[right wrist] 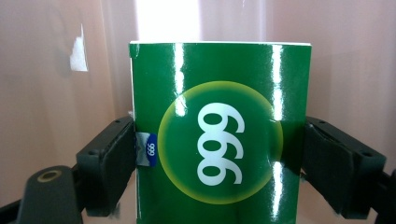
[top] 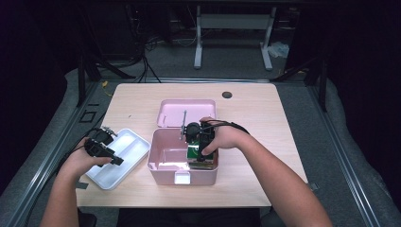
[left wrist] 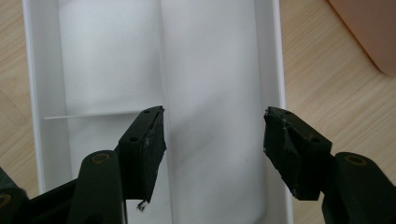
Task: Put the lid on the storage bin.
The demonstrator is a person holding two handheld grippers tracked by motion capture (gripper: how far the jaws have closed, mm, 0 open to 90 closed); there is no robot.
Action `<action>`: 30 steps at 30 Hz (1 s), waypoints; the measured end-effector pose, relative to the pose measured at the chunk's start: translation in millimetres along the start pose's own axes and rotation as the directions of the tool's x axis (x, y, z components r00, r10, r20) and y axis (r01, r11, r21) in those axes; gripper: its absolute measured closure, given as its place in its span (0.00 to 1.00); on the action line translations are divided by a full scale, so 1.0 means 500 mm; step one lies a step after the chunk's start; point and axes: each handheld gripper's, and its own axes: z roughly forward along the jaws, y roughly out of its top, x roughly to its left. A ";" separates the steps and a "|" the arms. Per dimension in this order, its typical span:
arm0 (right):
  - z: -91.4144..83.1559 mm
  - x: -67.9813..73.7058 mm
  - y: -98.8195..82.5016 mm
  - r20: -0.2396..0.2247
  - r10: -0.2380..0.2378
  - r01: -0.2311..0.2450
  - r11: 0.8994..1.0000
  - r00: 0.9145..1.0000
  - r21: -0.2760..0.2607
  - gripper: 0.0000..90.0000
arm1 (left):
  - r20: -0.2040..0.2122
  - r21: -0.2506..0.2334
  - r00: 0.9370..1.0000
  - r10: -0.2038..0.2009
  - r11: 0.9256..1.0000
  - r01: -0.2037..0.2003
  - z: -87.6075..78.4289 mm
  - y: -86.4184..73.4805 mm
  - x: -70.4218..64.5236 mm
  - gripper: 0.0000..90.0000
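Right gripper (right wrist: 219, 154) clamped on glossy green "999" box (right wrist: 219, 130); left gripper (left wrist: 215, 140) wide over white tray (left wrist: 42, 140)

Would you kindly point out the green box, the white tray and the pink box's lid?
green box (right wrist: 219, 140), right gripper view, on its printed circle.
white tray (top: 127, 142), high view, on its bare floor.
pink lid (top: 170, 111), high view, on its inner face.
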 end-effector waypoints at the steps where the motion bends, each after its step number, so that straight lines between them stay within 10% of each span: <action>1: 0.003 -0.001 -0.001 -0.004 0.002 -0.002 1.000 1.000 0.005 0.17 | 0.000 -0.001 1.000 -0.001 1.000 0.001 0.000 0.000 0.000 0.43; 18: -0.062 0.020 -0.006 0.030 0.011 -0.010 0.998 0.999 -0.057 0.26 | 0.001 0.000 1.000 -0.003 1.000 0.003 0.001 -0.001 0.000 0.43; 30: -0.131 0.005 -0.086 0.062 0.112 -0.108 0.992 0.992 -0.069 0.27 | 0.001 0.009 1.000 -0.003 1.000 0.003 0.004 -0.002 0.003 0.43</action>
